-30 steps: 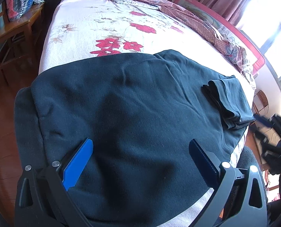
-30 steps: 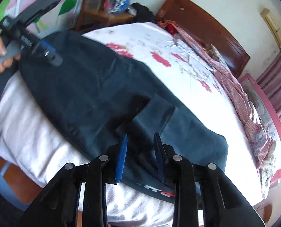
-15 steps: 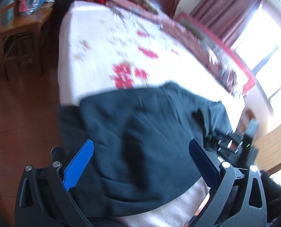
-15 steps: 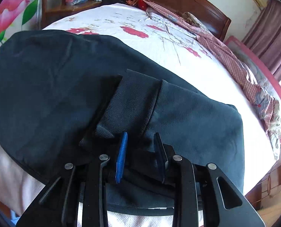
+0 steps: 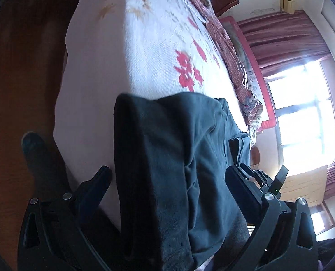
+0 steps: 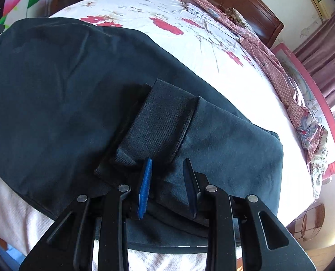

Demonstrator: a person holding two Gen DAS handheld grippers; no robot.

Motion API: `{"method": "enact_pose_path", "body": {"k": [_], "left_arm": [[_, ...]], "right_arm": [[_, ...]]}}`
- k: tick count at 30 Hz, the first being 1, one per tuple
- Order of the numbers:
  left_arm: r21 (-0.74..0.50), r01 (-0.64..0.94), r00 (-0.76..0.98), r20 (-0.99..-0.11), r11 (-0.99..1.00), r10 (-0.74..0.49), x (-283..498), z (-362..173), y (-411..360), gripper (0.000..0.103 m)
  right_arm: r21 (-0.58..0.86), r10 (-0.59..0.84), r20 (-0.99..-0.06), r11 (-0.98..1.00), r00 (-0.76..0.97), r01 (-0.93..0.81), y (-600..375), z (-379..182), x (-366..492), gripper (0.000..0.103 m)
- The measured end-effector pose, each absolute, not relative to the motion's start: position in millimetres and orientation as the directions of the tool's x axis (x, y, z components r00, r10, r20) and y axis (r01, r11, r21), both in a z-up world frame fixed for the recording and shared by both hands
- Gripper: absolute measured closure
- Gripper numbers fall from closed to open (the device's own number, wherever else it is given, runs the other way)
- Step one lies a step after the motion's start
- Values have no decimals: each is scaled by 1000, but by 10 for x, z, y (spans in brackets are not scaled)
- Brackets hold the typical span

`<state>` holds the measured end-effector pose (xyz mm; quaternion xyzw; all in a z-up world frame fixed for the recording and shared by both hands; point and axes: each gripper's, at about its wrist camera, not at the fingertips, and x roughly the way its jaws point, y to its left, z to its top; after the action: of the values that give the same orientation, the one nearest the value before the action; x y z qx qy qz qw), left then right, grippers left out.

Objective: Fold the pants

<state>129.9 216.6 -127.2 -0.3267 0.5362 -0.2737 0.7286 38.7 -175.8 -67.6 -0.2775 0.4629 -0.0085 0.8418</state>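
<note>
Two black fingers of the left gripper point(image 5: 167, 186) stood wide apart in the left wrist view, with the dark pants point(image 5: 172, 158) lying between them and neither pad touching the cloth, so this tool was open. The pants lay at the near end of the bed point(image 5: 126, 72), on a white bedspread with red flowers, and one edge hung over the near side of the mattress. A wooden floor point(image 5: 20, 67) showed on the left, and the right gripper point(image 5: 257, 178) sat at the pants' far edge, near a bright window point(image 5: 307, 117). In the right wrist view the right gripper point(image 6: 167, 180) hung over a folded ribbed cuff point(image 6: 158, 122) of the pants point(image 6: 54, 85), its blue pads set a narrow gap apart with dark cloth showing in the gap. Whether the pads pressed on that cloth I could not tell. A red patterned cloth point(image 6: 269, 58) ran along the bed's far side, below a wooden headboard point(image 6: 235, 2).
</note>
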Motion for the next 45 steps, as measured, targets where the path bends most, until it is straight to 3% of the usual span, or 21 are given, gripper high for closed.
{"method": "enact_pose_path", "body": {"k": [1,3,6,10,12,15,22,24,25,26,27,28,30,31,32,36,40,43,45], "left_arm": [[-764,50,280,-608,644,-743,1261,-1275,2146,6],[-717,37,299,-656,696,-692,1190,-1261,2160,33],[-741,-6,318,-638,672,-701,1072,-1251,2228,44],[-679,-16,326,-697,734,-639,1013,-1084,2108,56],[-637,1,331,-727,771,-601,1025,-967,2038,68],[-660,-34,328,-717,751,-615,1029,-864,2058,74],[-731,-48,360,-648,681,-671,1030,-486,1906,82],[-732,-13,364,-638,681,-679,1038,-300,1751,82],[-732,-10,361,-638,681,-681,1057,-227,1708,82],[-727,-8,356,-644,687,-677,1086,-158,1655,82],[-714,-8,347,-659,700,-668,1119,-97,1581,82],[-704,-7,338,-670,710,-661,1147,-51,1542,82],[-690,-7,322,-687,724,-651,1214,32,1445,82],[-684,-9,316,-694,730,-647,1239,69,1410,82],[-680,-8,311,-698,733,-645,1266,99,1368,82],[-676,-1,298,-704,737,-645,1317,167,1260,82],[-675,10,291,-704,738,-648,1299,239,1167,82],[-682,8,285,-700,732,-655,1281,263,1146,82],[-686,4,291,-695,728,-657,1277,267,1153,82]], "right_arm": [[-476,-273,-777,845,567,-246,-1752,-675,394,75],[-478,-277,-780,843,562,-247,-1726,-689,389,75],[-490,-288,-776,835,561,-249,-1713,-697,420,75],[-488,-285,-777,837,562,-250,-1725,-708,413,75],[-472,-273,-780,847,563,-243,-1736,-701,410,75],[-466,-264,-775,853,573,-237,-1749,-699,393,75],[-392,-213,-778,900,590,-192,-1878,-658,372,74],[-392,-228,-744,910,628,-135,-1887,-535,322,60],[-365,-194,-715,923,671,-123,-1844,-418,241,58],[-336,-152,-683,933,714,-124,-1765,-297,134,50],[-313,-106,-656,939,747,-142,-1647,-191,17,32],[-293,-45,-628,939,777,-182,-1476,-88,-121,25],[-265,108,-580,912,807,-313,-1055,67,-395,21],[-291,154,-558,884,815,-366,-809,105,-514,19],[-337,179,-534,851,826,-402,-558,120,-618,10],[-548,226,-423,708,878,-446,262,18,-890,9],[-810,91,-310,496,946,-313,830,-431,-873,4],[-878,-16,-234,432,972,-204,938,-654,-665,4],[-858,-24,-295,445,955,-254,900,-681,-484,4]]}}
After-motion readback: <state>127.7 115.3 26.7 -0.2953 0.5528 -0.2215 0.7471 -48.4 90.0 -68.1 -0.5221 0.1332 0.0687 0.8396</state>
